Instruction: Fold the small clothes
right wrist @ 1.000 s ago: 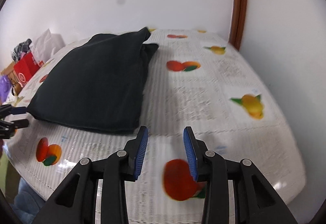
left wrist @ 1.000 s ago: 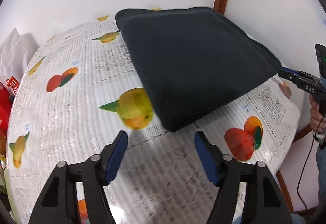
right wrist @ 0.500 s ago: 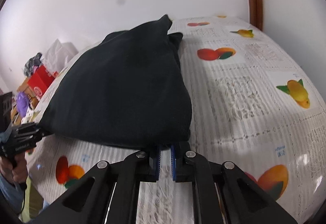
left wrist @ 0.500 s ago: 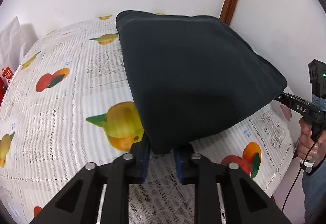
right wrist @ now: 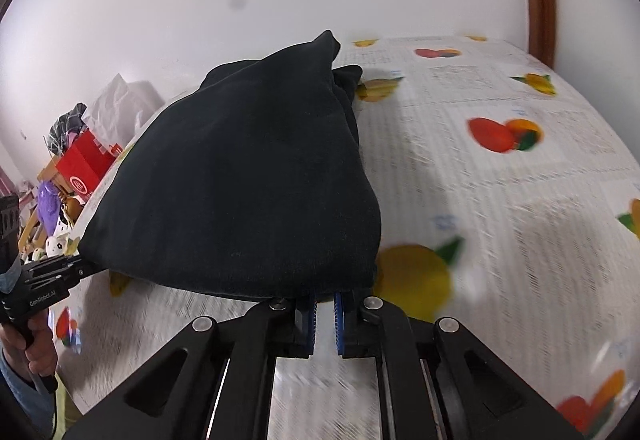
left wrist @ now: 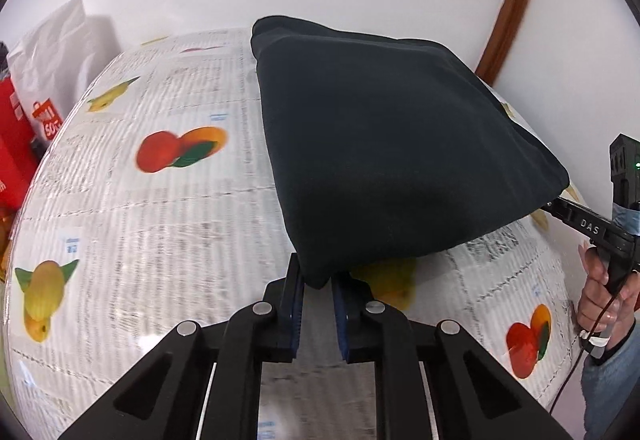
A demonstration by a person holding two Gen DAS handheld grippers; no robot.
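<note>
Left wrist view: left gripper (left wrist: 318, 286) pinching near corner of dark navy folded cloth garment (left wrist: 392, 159), lifted above fruit-print plastic tablecloth (left wrist: 140, 207). Right gripper (right wrist: 324, 298) clamped on opposite near corner (right wrist: 248, 179). Risks: thin bite slipping under uneven pull; sagging middle bunching; fold landing skewed.
</note>
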